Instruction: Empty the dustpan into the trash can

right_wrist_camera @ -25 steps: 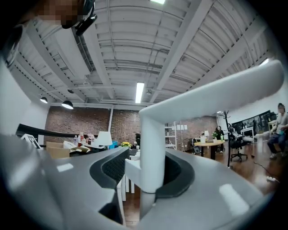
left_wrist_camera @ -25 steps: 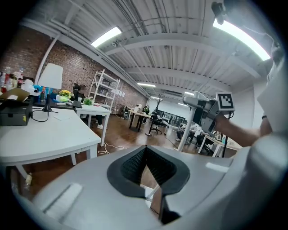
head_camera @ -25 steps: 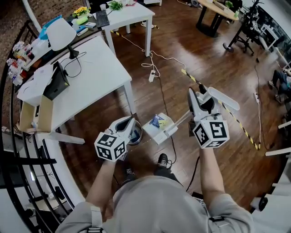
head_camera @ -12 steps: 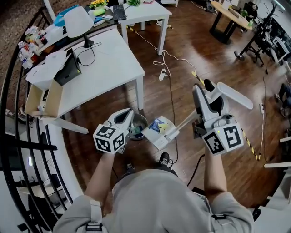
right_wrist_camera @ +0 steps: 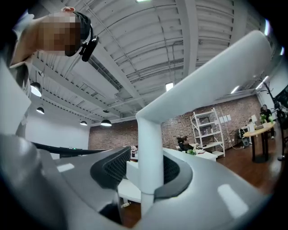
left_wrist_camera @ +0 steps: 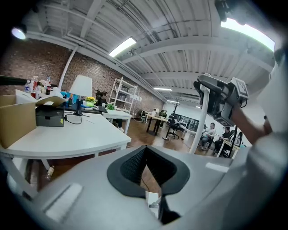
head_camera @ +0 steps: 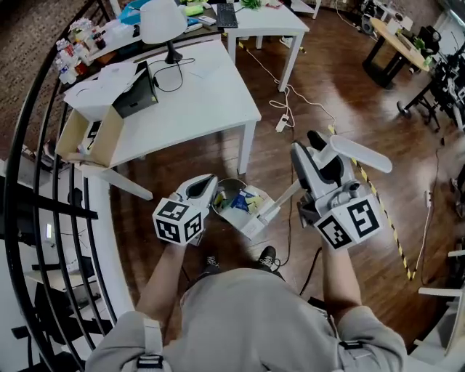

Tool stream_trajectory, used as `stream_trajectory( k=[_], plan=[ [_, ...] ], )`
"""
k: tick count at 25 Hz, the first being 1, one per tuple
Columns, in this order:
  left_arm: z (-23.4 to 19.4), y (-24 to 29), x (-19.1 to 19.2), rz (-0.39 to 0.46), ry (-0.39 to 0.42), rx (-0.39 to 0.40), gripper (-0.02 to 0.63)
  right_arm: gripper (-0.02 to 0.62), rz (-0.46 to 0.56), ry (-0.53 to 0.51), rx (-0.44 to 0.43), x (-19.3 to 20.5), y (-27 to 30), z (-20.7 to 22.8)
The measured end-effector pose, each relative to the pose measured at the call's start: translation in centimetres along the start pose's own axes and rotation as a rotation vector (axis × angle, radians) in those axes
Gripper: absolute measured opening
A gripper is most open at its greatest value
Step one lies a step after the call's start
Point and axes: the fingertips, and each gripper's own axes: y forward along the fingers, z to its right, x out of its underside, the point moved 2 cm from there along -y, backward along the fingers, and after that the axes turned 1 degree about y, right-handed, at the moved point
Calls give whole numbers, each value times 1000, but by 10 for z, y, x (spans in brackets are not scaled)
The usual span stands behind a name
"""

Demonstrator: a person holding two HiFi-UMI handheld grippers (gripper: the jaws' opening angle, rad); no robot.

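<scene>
The white long-handled dustpan (head_camera: pixel 254 215) hangs tilted above the wooden floor, with blue and yellow scraps (head_camera: pixel 240 201) in its pan. Its front edge overlaps the round metal trash can (head_camera: pixel 227 185), which is partly hidden behind it. My right gripper (head_camera: pixel 314 147) is shut on the dustpan's upright handle (right_wrist_camera: pixel 150 148); its jaws (right_wrist_camera: pixel 146 167) have just closed slightly tighter on the handle. My left gripper (head_camera: pixel 208 182) hovers at the can's left rim, shut and holding nothing, and its pads meet at the tip (left_wrist_camera: pixel 145 151).
A white table (head_camera: pixel 196 102) with a lamp (head_camera: pixel 163 22), a cardboard box (head_camera: pixel 91 138) and a black device stands just beyond the can. A power strip (head_camera: pixel 282 123) and cables lie on the floor. A black railing (head_camera: pixel 43 182) runs along the left. Striped tape (head_camera: pixel 385 218) crosses the floor at right.
The right gripper has carried the dustpan left and upward until its pan overlaps the trash can. The left gripper has moved along with it and stays beside the can.
</scene>
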Motion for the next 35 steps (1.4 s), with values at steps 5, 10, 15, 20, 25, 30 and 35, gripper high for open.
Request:
stream_trajectory(
  k=[5,10,15,20,25,30,35],
  plan=[
    [-20,-19,9,-2,-26,-46,5,140,-88,27,-41,37,22,-13],
    [-32,-29,17,0,-53,-67,6,123,-140,58,-57,62,49,-17],
    [-48,-39,26,0,-81,-82,6,117,-127,38,-38,68,86,-15],
    [-62,-48,30,2,-99,-83,6,109,-102,26,-28,76,136,-14],
    [-80,-53,25,14,-97,-58,6,91,-102,67,-5,82,189,5],
    [-95,-61,29,1,-128,-35,6,92,-143,94,37,99,228,23],
    [-101,-36,19,-4,-129,-36,5,92,-187,134,44,110,254,57]
  ],
)
